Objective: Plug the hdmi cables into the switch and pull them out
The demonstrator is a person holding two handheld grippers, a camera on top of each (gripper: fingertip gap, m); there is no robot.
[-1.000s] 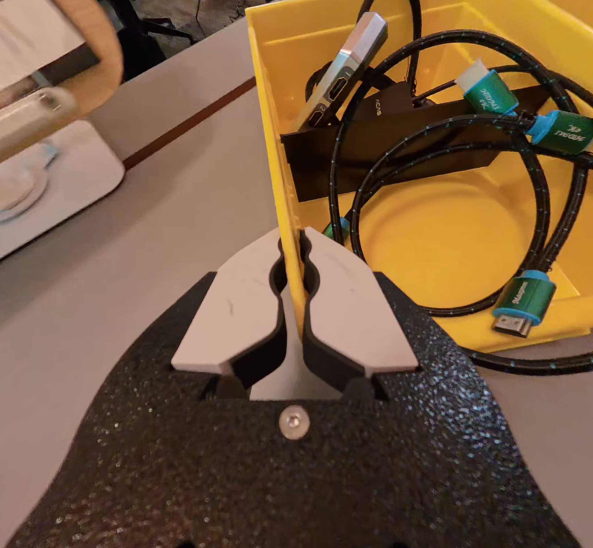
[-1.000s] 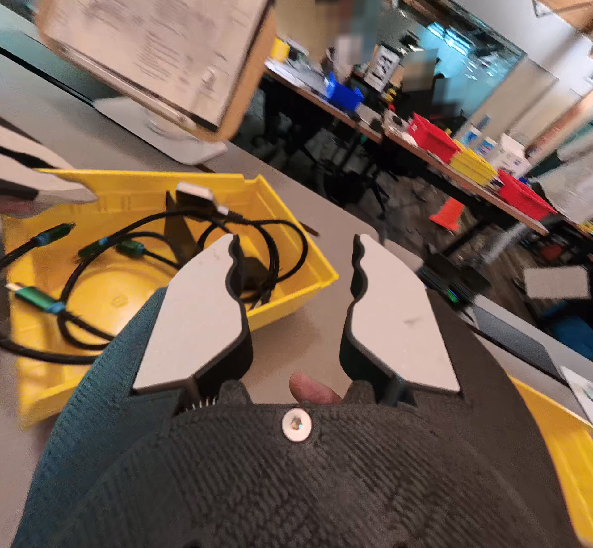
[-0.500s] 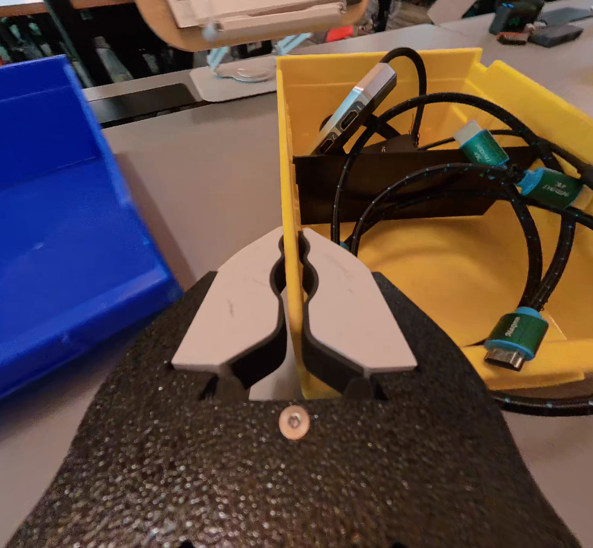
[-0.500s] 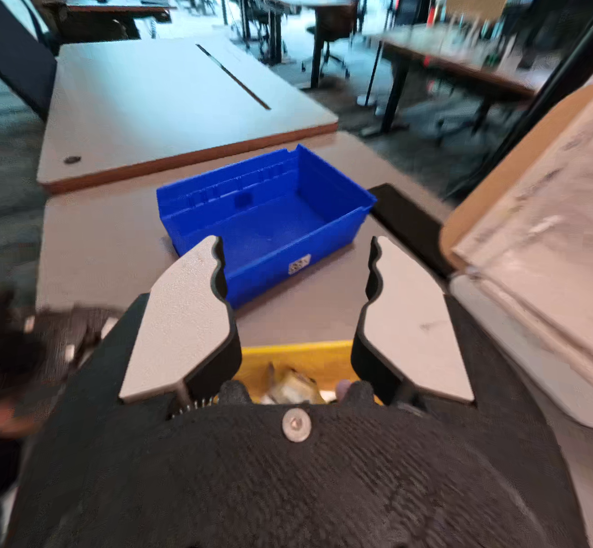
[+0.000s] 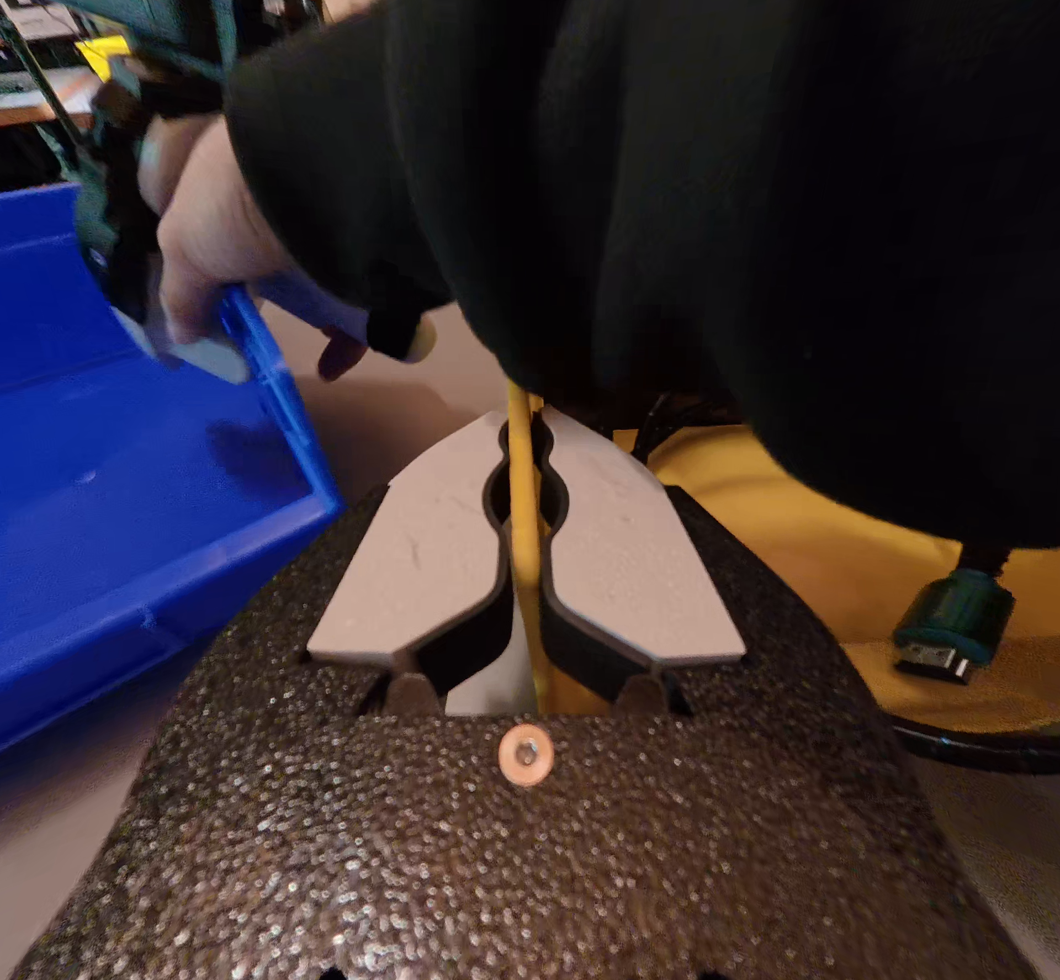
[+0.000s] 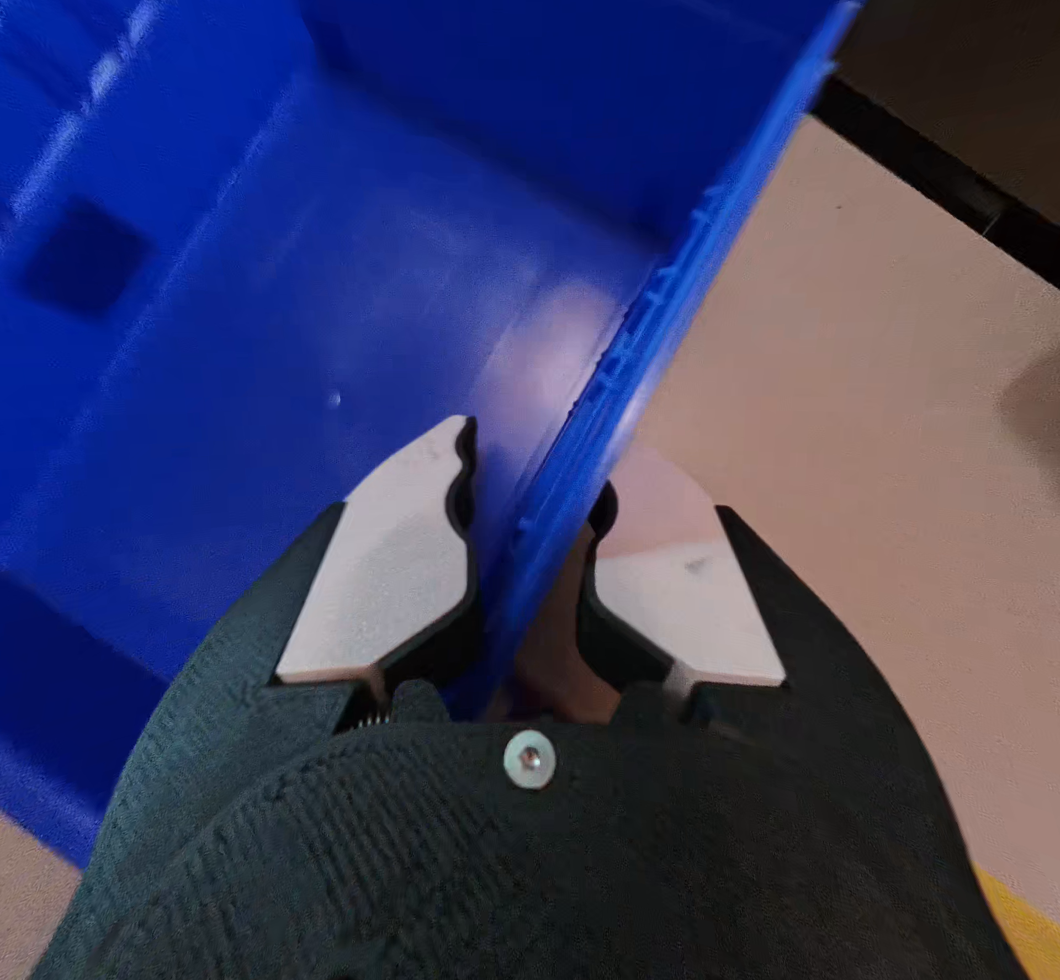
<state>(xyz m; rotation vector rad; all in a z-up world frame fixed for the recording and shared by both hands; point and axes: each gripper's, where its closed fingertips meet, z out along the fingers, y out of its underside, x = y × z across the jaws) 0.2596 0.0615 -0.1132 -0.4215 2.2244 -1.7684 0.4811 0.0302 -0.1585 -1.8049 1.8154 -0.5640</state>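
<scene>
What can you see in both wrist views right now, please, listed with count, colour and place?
yellow bin: one, yellow, right of the blue bin, side wall clamped.
blue bin: one, blue, left, wall between the right fingers.
HDMI plug: one, green, inside the yellow bin.
cable: one seen, black, over the yellow bin's front edge.
table: one, beige, under both bins.
sleeve: one, black, covering the yellow bin.
left hand-held gripper: shut.
right hand-held gripper: closing, gap remains.

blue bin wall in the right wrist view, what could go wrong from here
1. The right hand-held gripper only straddles the blue bin wall, not clamped; a lift now could slip.
2. The left hand-held gripper pinches the thin yellow bin wall; tilting may spill the green HDMI plug at its edge.
3. The dark sleeve hides the cables.
</scene>
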